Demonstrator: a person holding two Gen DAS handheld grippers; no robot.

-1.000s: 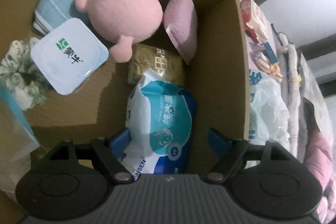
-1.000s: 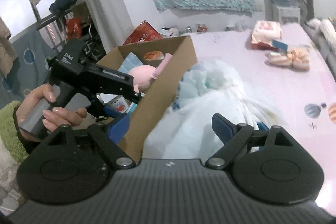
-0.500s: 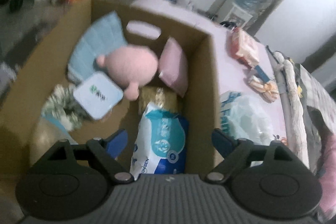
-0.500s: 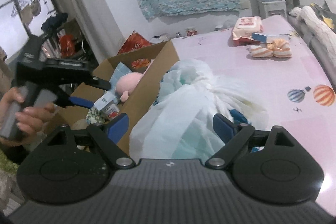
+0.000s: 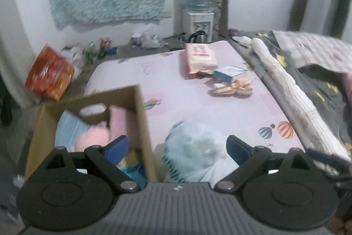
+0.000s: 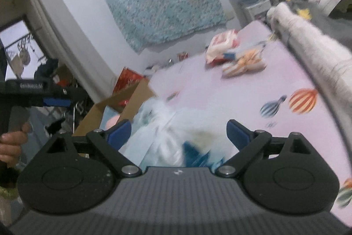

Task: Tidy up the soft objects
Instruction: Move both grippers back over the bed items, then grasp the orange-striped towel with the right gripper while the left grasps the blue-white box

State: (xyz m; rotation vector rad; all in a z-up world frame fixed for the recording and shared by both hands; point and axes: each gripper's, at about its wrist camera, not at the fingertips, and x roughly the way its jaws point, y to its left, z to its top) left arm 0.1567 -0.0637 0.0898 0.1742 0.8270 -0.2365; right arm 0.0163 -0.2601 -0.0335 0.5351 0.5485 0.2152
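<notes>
A brown cardboard box stands on the pink mat and holds a pink plush toy, a pink pillow and a blue towel. A white and blue plastic bag lies right of the box. My left gripper is open and empty, raised above the box's right wall. My right gripper is open and empty above the bag. The box shows at its left. The left gripper appears at the far left of the right wrist view.
On the far mat lie a red and white pack, a small blue box and an orange striped soft item. A rolled white blanket borders the mat's right edge. An orange bag and a water dispenser stand near the wall.
My left gripper has lifted out of the box and tilted up toward the room. My right gripper has tilted and shifted right over the bag. Both stay open.
</notes>
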